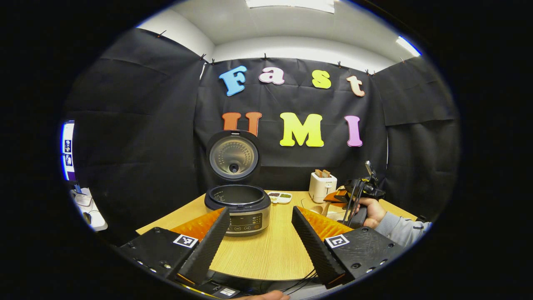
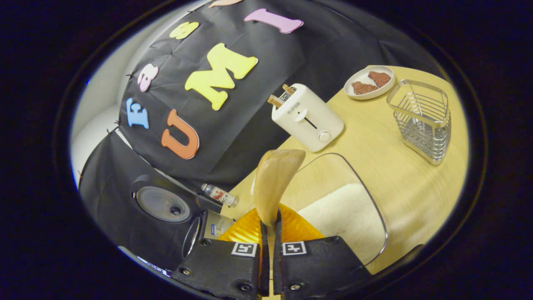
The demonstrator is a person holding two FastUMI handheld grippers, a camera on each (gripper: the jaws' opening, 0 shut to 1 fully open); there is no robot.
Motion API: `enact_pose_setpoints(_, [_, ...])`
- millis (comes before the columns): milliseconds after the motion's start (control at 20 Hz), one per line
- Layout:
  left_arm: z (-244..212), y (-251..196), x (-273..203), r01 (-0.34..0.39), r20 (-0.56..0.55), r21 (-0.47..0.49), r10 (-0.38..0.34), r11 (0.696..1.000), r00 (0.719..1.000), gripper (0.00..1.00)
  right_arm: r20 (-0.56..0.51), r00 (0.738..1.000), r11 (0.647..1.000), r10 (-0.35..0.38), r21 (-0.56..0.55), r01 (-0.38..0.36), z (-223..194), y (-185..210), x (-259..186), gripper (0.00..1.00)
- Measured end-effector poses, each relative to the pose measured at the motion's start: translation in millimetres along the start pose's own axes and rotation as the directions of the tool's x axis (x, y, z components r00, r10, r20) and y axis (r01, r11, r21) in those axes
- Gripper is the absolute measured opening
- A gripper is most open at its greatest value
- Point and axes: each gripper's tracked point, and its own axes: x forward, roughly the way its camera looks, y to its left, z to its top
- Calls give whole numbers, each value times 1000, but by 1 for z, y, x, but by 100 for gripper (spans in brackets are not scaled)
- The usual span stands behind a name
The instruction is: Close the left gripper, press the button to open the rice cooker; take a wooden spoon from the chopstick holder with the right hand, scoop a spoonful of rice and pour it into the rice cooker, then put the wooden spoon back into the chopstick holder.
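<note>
Above the glass rice dish (image 2: 366,200), right tongs (image 2: 270,233) clamp the wooden spoon (image 2: 275,179); left tongs (image 1: 260,233) gape wide before the open rice cooker (image 1: 238,204)

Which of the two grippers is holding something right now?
The right gripper: its fingers are closed on the wooden spoon over the clear tub of rice. The left gripper is spread open and empty, facing the open rice cooker.

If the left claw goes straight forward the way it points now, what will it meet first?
Probably the rice cooker: it stands open on the table, just ahead between the open left claw's fingers. Depth is hard to judge.
</note>
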Motion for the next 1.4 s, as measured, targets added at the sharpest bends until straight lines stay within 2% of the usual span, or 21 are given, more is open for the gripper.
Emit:
enact_pose_setpoints(150, [-1, 0, -1, -5, -5, 0, 5, 1000, 1000, 95, 70, 998, 999, 6, -42, -3, 23, 1, -16, 9])
enact_pose_setpoints(300, [0, -3, -1, -2, -9, 16, 2, 1000, 1000, 96, 91, 995, 999, 29, -16, -28, 37, 5, -31, 8])
enact_pose_setpoints(450, [0, -11, -2, 16, -10, 28, -16, 999, 1000, 96, 126, 991, 998, 37, 48, -43, 53, -1, -42, 8])
enact_pose_setpoints(600, [-1, -13, -2, 22, -15, 44, -21, 999, 1000, 95, 112, 993, 992, 42, 115, -55, 57, -9, -46, 9])
enact_pose_setpoints(800, [-9, -13, 0, 19, -27, 37, -18, 999, 999, 95, 102, 993, 958, 68, 270, -93, 61, -23, -48, 9])
enact_pose_setpoints(950, [-14, -8, 3, 7, -43, 34, -6, 999, 999, 95, 90, 991, 916, 98, 381, -125, 58, -24, -41, 8])
enact_pose_setpoints(1000, [-16, -4, 2, -2, -50, 34, 3, 999, 999, 100, 80, 990, 898, 117, 418, -140, 56, -22, -46, 8])
enact_pose_setpoints(1050, [-19, -3, 3, -3, -59, 31, 5, 1000, 998, 95, 75, 987, 873, 144, 459, -163, 55, -18, -47, 8])
enact_pose_setpoints(1150, [-19, -2, 2, -4, -64, 30, 6, 1000, 998, 96, 74, 976, 820, 203, 532, -211, 55, -4, -47, 8])
enact_pose_setpoints(1200, [-19, 0, 1, -9, -66, 31, 11, 999, 998, 95, 79, 970, 786, 231, 572, -234, 56, 2, -48, 5])
enact_pose_setpoints(1300, [-19, 5, 1, -18, -66, 33, 20, 999, 998, 96, 91, 955, 720, 283, 638, -274, 55, 16, -48, 8])
enact_pose_setpoints(1400, [-20, 9, 2, -21, -74, 32, 23, 999, 997, 96, 92, 942, 695, 322, 653, -301, 54, 35, -48, 8])
